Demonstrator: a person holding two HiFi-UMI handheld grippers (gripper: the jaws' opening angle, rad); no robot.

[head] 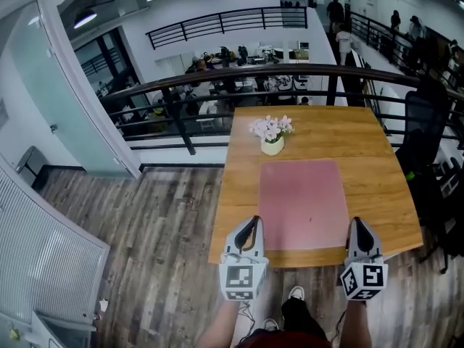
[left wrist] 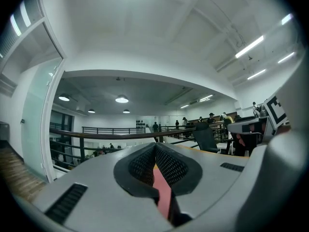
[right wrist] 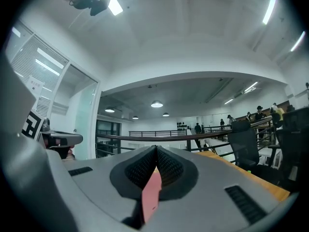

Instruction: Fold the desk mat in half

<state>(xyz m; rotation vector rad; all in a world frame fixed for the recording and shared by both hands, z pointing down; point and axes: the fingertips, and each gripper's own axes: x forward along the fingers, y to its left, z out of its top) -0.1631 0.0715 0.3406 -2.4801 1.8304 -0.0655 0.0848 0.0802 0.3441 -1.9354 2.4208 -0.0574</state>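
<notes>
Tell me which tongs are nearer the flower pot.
Left. The left tongs pinch the desk mat corner in line with the flower pot; the right tongs pinch the other corner, farther sideways.

The desk mat (head: 303, 203) is a plain dusty pink, no print. The table (head: 362, 143) is honey-orange wood grain. The left gripper (head: 253, 222) and right gripper (head: 357, 223) are light grey, with black-and-white square-patterned marker cubes (head: 243, 281) and black dotted-mesh pads (left wrist: 170, 167). The flowers (head: 271, 127) are pale pink-white, the vase (head: 272, 147) cream. The floor (head: 159, 223) is grey-brown planks.
</notes>
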